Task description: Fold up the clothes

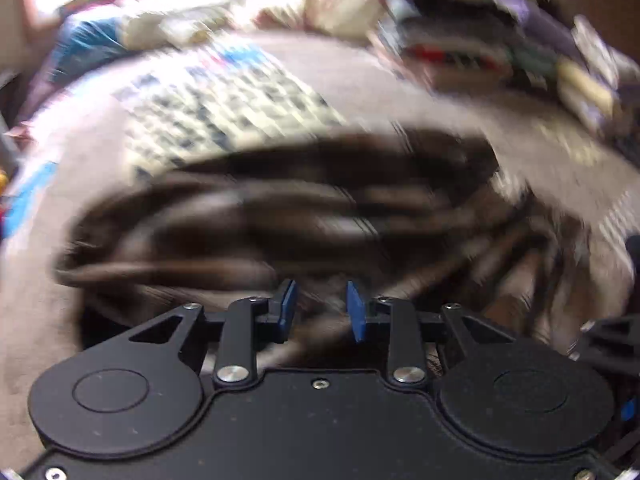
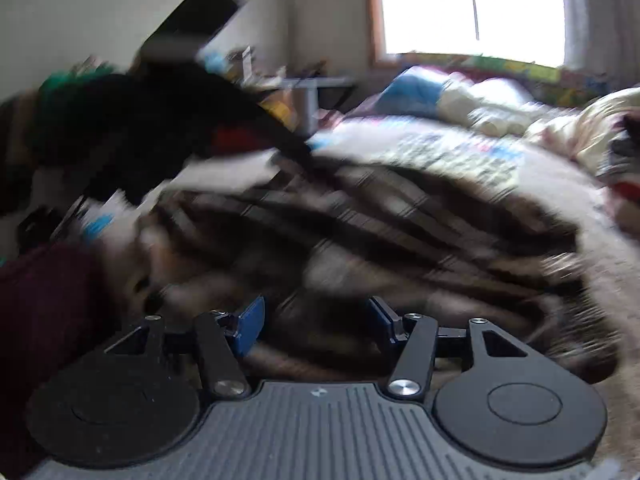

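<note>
A brown and beige striped garment [image 1: 304, 216] lies spread on a beige bed cover; both views are motion-blurred. My left gripper [image 1: 322, 310] is open, its blue pads [image 1: 289, 308] low over the garment's near edge, with fabric showing between them. In the right wrist view the same striped garment [image 2: 380, 232] fills the middle. My right gripper [image 2: 316, 322] is open wide, just above the cloth, with nothing held. Part of the other gripper shows at the right edge of the left wrist view [image 1: 612, 344].
A patterned white and blue sheet [image 1: 224, 100] lies beyond the garment. Stacked clothes and books [image 1: 472, 48] sit at the far right. A dark pile of clothes [image 2: 132, 128] and a maroon cloth [image 2: 44, 320] lie left. Pillows [image 2: 460, 96] and a bright window [image 2: 472, 8] are behind.
</note>
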`<state>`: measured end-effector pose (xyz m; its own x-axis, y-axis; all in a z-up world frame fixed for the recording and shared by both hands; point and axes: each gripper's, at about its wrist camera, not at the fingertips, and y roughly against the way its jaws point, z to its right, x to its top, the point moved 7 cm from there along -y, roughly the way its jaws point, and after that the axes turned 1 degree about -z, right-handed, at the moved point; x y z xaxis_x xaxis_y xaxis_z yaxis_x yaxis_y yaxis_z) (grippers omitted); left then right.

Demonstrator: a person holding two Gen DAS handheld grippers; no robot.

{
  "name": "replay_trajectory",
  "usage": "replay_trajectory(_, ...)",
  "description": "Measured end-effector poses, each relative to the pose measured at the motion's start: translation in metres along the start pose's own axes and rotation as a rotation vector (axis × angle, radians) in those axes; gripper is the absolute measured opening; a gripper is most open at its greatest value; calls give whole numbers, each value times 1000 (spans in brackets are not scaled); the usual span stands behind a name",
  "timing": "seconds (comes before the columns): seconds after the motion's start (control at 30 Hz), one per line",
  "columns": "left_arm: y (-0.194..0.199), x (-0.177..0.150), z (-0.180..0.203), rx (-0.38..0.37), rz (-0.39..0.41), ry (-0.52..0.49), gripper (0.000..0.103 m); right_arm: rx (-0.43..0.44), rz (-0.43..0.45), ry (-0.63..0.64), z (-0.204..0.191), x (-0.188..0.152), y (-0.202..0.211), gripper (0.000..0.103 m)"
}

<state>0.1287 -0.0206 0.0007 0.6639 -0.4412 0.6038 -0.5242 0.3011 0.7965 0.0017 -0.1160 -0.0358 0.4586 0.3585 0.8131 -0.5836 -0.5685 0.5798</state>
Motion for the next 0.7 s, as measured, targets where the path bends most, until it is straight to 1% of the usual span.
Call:
replay_trajectory(0.03, -10, -7, 9, -4, -47, -49, 28, 8, -30, 38, -7, -6, -1, 57)
replay_trajectory(0.07, -16, -14, 14, 32, -63, -100, 28, 3, -45, 83, -12, -10, 1, 58)
replay_trajectory(0.1, -13, -15, 16, 43, -49, -106, 28, -1, -60, 127, -18, -15, 3, 57)
replay_trajectory(0.13, -10, -16, 17, 53, -33, -110, 28, 4, -58, 134, -18, -17, 7, 57)
replay_trajectory(0.2, -2, -12, 16, 60, 14, -96, 28, 30, -14, 79, -13, -14, 17, 55)
replay_trajectory(0.27, -7, -11, 15, 81, 10, -112, 28, -5, 62, 84, -8, -5, 25, 57)
replay_trajectory(0.3, -11, -11, 16, 82, 3, -117, 28, -26, 102, 91, -6, -1, 29, 61)
replay_trajectory(0.33, -15, -11, 16, 82, -4, -121, 28, -27, 107, 76, -1, 1, 27, 66)
replay_trajectory(0.37, -19, -12, 17, 82, -11, -126, 28, -17, 89, 47, 4, 0, 22, 66)
replay_trajectory(0.4, -22, -12, 17, 84, -16, -131, 12, -11, 59, 19, 10, -2, 15, 66)
replay_trajectory(0.43, -17, -9, 16, 99, 1, -134, 3, -7, 19, 3, 14, -5, 9, 66)
replay_trajectory(0.47, -9, -4, 14, 105, 35, -121, 3, -6, 2, 6, 15, -7, 7, 66)
replay_trajectory(0.57, 15, 7, 3, 81, 118, -27, 3, -8, -13, 15, 14, -9, 6, 67)
replay_trajectory(0.67, -8, 2, -7, 97, 77, 15, 3, -7, -22, 16, 14, -11, 5, 69)
replay_trajectory(0.7, -16, 0, -11, 103, 62, 29, 5, -7, -25, 20, 14, -13, 5, 70)
